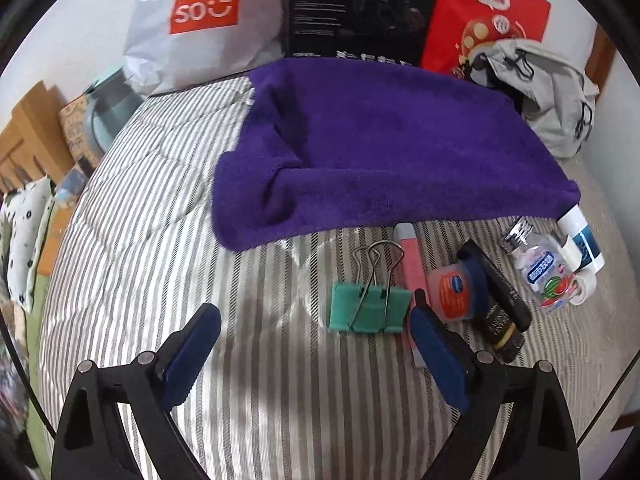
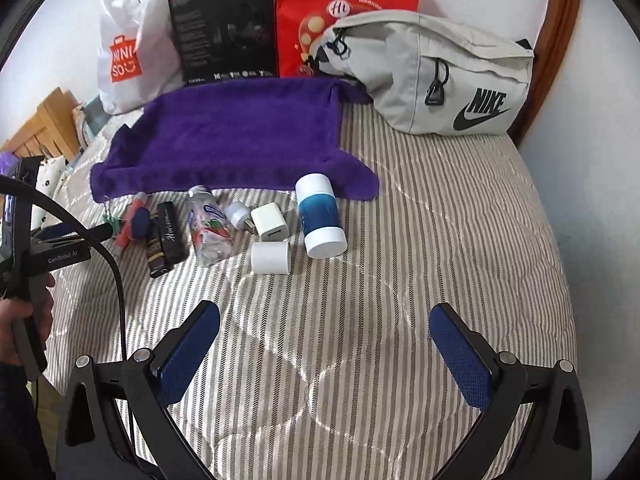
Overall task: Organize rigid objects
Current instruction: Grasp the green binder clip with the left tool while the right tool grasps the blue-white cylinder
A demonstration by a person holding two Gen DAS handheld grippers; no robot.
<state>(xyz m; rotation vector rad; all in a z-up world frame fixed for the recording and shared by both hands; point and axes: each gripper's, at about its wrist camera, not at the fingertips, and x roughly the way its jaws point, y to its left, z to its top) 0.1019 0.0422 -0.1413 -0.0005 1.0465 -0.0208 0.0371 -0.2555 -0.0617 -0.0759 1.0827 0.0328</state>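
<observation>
The left tongs (image 1: 316,332) stand wide open and empty over the striped bed (image 1: 160,240), their blue pads (image 1: 192,356) well apart. Just beyond them, at about 1 o'clock, lies a green clip (image 1: 368,308) with its wire handles pointing away; the right pad tip sits just beside the clip's right edge. To the clip's right, at 2 o'clock, a row of small things lies close together: a pink tube (image 1: 410,264), a round tin (image 1: 452,290), two dark tubes (image 1: 496,308), then a clear bottle (image 1: 538,272).

The right tongs (image 2: 324,332) are likewise wide open and hold nothing, over bare bedding. Ahead of them, at 11 to 12 o'clock, lie a white roll (image 2: 271,258), a white charger (image 2: 270,223) just behind it, and a blue-and-white cylinder (image 2: 322,216) lying on its side at 12 o'clock, its far end touching the towel. At 9 o'clock a hand (image 2: 24,320) grips the other tool's handle.

Farther off a purple towel (image 1: 384,152) is spread across the bed. Behind it, against the wall, stand a white bag (image 1: 200,20), a black box (image 1: 360,4) and a red bag (image 1: 480,12), with a grey pouch (image 2: 432,76) at 1 o'clock.
</observation>
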